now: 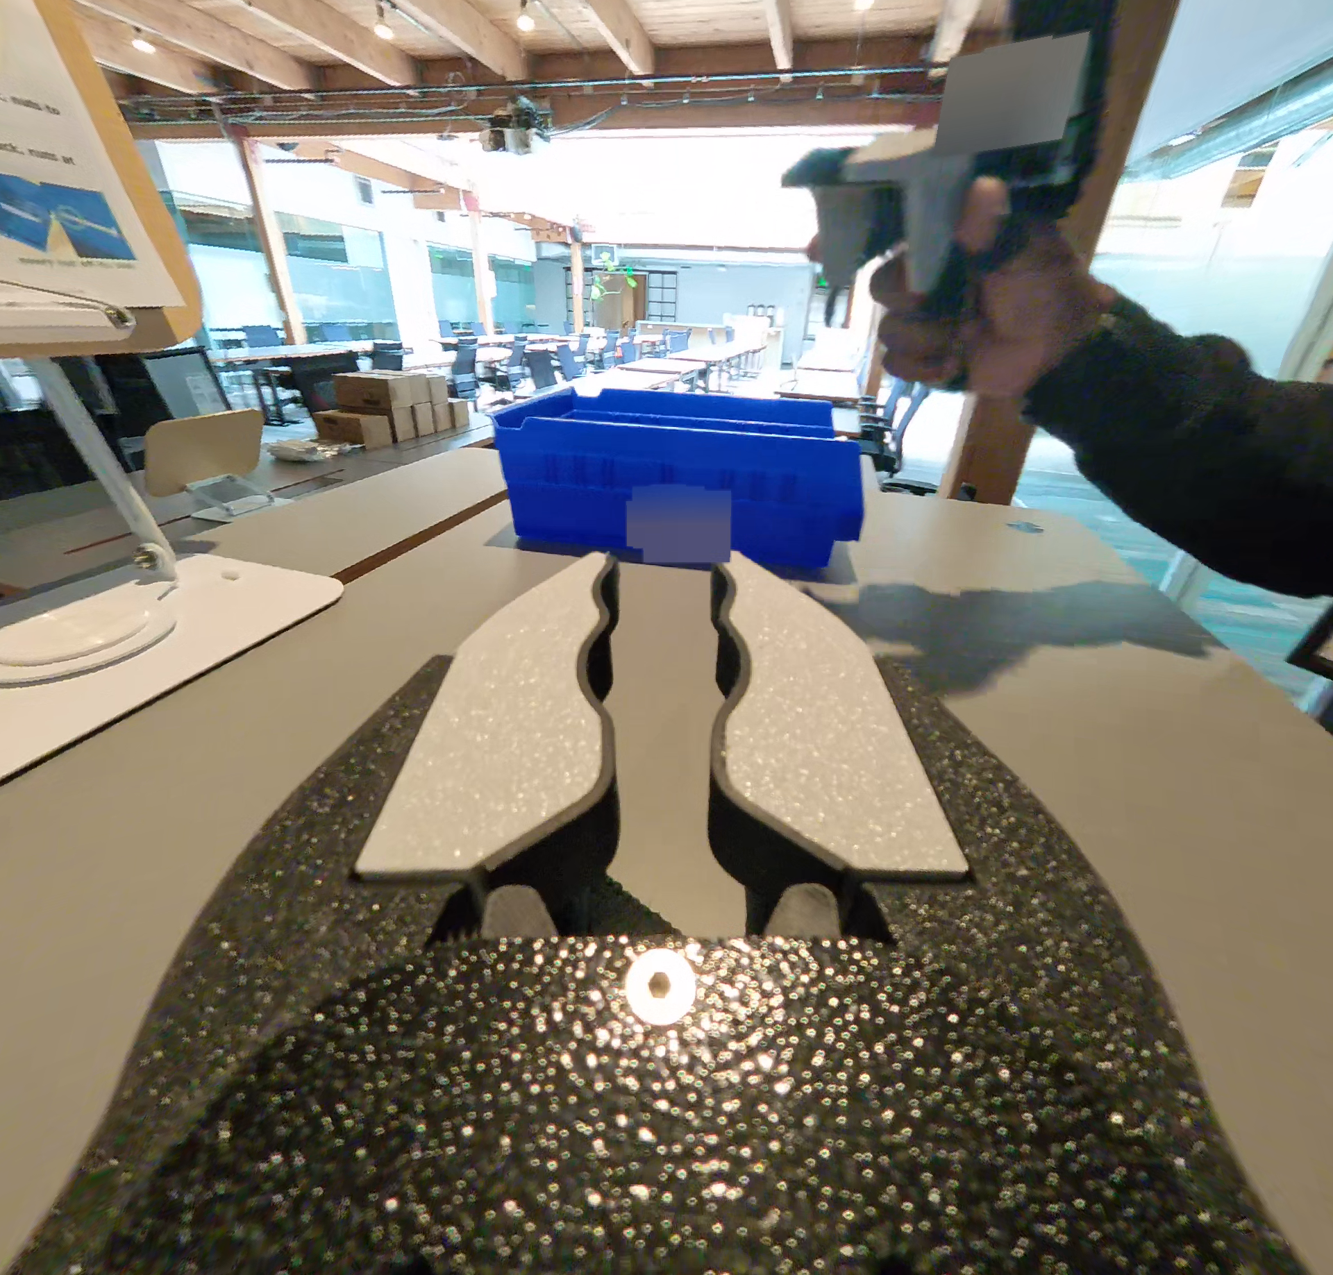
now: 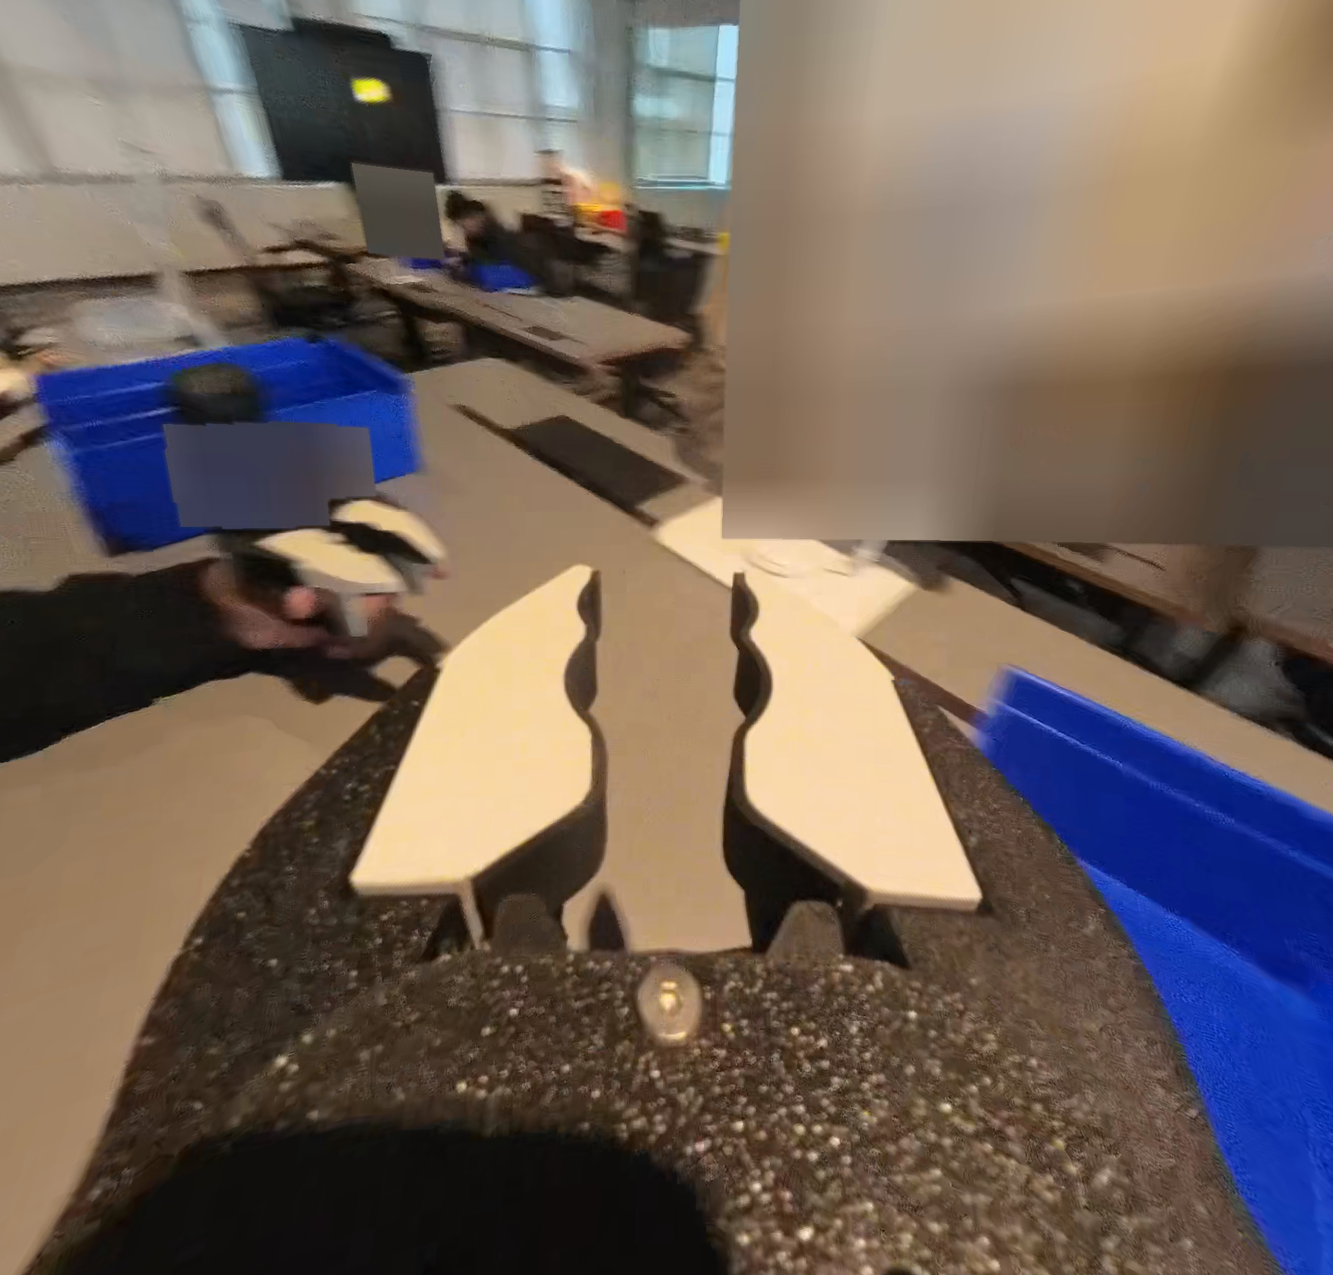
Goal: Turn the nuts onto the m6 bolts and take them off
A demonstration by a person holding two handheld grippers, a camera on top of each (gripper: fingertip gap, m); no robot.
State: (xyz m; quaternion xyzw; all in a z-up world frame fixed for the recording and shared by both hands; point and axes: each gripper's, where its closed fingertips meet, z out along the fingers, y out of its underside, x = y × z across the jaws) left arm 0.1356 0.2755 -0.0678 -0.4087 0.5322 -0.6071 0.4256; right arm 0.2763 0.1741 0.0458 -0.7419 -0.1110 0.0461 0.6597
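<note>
Blue bin (image 1: 678,476) ahead of parted left fingers (image 1: 505,721).

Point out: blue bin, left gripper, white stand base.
blue bin (image 1: 678,476), left wrist view, on its near side wall.
left gripper (image 1: 663,577), left wrist view, midway between its open fingertips.
white stand base (image 1: 238,613), left wrist view, on its flat plate.

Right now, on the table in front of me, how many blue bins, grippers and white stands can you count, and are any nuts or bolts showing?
Blue bins: 2, far blue bin, near blue bin
Grippers: 2, left gripper, right gripper
White stand: 1
Nuts, bolts: 0 in view
Total: 5
</note>
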